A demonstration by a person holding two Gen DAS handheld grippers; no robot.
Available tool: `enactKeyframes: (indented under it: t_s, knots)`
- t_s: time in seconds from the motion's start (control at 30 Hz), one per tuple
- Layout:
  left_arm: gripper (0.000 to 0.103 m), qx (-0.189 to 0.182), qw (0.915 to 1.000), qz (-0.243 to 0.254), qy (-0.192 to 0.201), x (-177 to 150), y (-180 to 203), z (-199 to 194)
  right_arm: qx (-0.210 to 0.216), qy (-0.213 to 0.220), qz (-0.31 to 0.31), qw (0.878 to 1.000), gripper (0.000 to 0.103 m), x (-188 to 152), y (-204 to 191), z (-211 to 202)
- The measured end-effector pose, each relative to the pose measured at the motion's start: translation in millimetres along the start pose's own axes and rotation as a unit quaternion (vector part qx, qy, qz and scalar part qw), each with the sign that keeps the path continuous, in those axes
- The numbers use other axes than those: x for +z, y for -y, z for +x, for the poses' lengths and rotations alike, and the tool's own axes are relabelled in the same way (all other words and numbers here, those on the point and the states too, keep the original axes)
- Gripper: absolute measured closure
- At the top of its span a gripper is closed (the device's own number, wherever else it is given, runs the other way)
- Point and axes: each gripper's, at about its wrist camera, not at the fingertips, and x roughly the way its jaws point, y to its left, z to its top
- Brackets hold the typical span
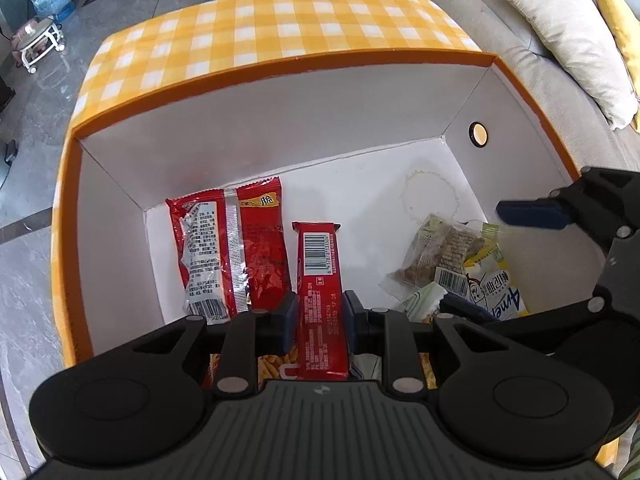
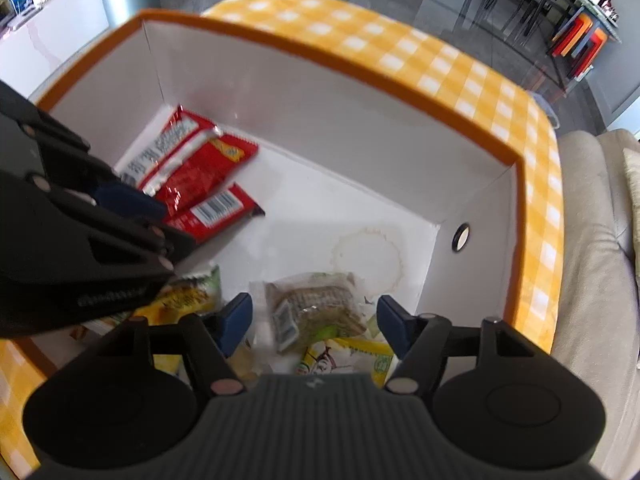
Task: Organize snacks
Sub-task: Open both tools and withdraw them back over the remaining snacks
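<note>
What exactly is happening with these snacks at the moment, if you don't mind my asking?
A person is sorting snacks into a white box with an orange rim, using two handheld grippers. The left gripper is shut on a slim red snack bar, holding it inside the box beside a larger red packet lying on the floor of the box. The right gripper is open above a clear-wrapped brown biscuit pack that lies among yellow packets.

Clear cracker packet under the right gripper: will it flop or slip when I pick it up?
Cracker packet probably lifts fairly stiff, since squared biscuits fill it. Its glossy film may slip, and the loose crinkled edges would fold. Contents look brittle, so squeeze gently with the right gripper.
</note>
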Motion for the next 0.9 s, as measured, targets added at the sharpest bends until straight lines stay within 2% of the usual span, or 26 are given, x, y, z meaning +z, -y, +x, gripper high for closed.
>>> enactKeyframes:
  t_s: [0.03, 0.17, 0.3, 0.47, 0.63, 0.7, 0.9]
  knots:
    - [0.074, 0.002, 1.0000, -0.001, 0.004, -0.8, -0.2, -2.4, -0.004, 0.006, 0.001, 1.000, 0.030, 0.2, -0.9, -3.3]
    - [0.060, 0.008, 0.9996, -0.003, 0.025, -4.3, -1.3, -15.4, -0.018, 0.021, 0.006, 1.000, 0.030, -0.6, -4.3, -14.3]
    - [0.051, 0.016, 0.9987, 0.000, 0.048, -10.5, -1.1, -32.4, -0.030, 0.034, 0.017, 0.999, 0.030, -5.5, -6.7, -25.7]
    - [0.039, 0.035, 0.9959, 0.001, 0.084, -21.6, 1.7, -55.2, -0.048, 0.054, 0.050, 0.996, 0.030, -16.1, -7.8, -44.3]
    - [0.035, 0.045, 0.9925, 0.002, 0.113, -38.5, 6.1, -75.1, -0.054, 0.080, 0.072, 0.993, 0.029, -30.0, -14.5, -67.4]
    - [0.034, 0.049, 0.9909, 0.003, 0.126, -46.4, 8.6, -82.3, -0.058, 0.088, 0.072, 0.992, 0.022, -36.0, -19.6, -75.1]
    - [0.033, 0.050, 0.9848, -0.013, 0.166, -77.0, 11.5, -106.7, -0.068, 0.130, 0.069, 0.987, 0.022, -60.4, -33.6, -103.4]
